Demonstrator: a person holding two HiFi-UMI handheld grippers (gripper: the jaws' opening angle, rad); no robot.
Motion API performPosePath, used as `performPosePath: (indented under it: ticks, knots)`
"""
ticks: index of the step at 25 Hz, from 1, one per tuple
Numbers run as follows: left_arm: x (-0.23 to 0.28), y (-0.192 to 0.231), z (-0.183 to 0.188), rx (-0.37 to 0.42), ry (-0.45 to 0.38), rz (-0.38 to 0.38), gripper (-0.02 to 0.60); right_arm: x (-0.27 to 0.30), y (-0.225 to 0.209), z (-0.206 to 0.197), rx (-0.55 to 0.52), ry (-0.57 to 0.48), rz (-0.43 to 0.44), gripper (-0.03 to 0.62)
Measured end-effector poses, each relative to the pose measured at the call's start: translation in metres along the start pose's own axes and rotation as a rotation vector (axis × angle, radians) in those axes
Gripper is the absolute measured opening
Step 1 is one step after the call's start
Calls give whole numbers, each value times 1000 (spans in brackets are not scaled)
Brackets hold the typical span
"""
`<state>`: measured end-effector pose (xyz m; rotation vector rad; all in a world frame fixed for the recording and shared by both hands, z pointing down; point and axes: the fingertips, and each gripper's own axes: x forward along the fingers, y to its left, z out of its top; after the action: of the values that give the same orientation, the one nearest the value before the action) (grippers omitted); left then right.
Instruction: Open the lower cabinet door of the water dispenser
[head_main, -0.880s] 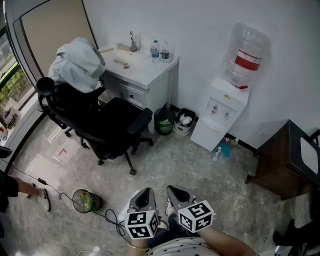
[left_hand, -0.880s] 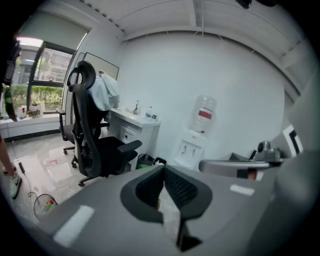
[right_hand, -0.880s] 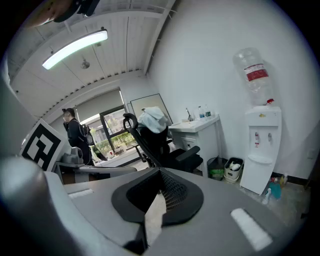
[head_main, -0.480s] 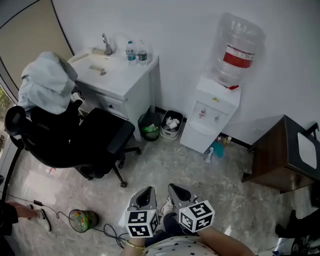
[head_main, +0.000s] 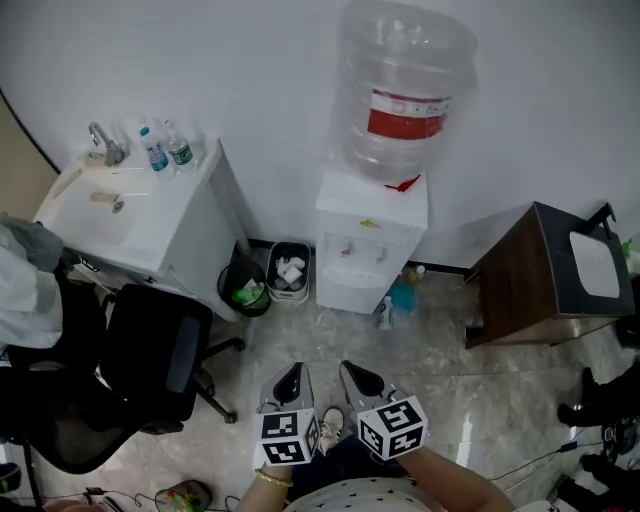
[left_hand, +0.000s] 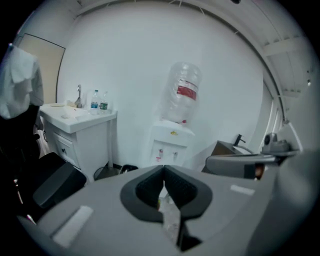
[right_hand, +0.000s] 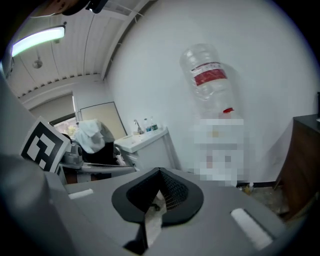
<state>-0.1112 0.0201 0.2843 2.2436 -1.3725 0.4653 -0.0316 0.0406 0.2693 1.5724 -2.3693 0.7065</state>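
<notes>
Pale marble floor (head_main: 440, 345), white wall (head_main: 250, 70). Water dispenser (head_main: 368, 245) stands against the wall, between a small waste bin (head_main: 288, 272) and a brown cabinet (head_main: 520, 285), bottle (head_main: 402, 90) on top. Left hand-held gripper (head_main: 293, 374) and right hand-held gripper (head_main: 352, 372): both clenched, nothing between the jaws, side by side, well apart from the dispenser, which lies straight ahead

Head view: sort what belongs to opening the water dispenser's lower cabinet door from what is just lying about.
For the job:
water dispenser; left hand-held gripper and right hand-held gripper, both shut and empty.

Lying about:
office chair; round bin; square bin; sink cabinet; small bottles; spray bottle; brown side cabinet.
</notes>
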Motion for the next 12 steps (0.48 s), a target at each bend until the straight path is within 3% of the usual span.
performPosePath:
  ticks: [6,12]
  knots:
    - [73,-27,-7,24,116,-97,6,19,-77,-10,107,28,-176,-2]
    - [148,-30,-30,51,195,-165,6,57,-146,-47,164,72,-293,-2]
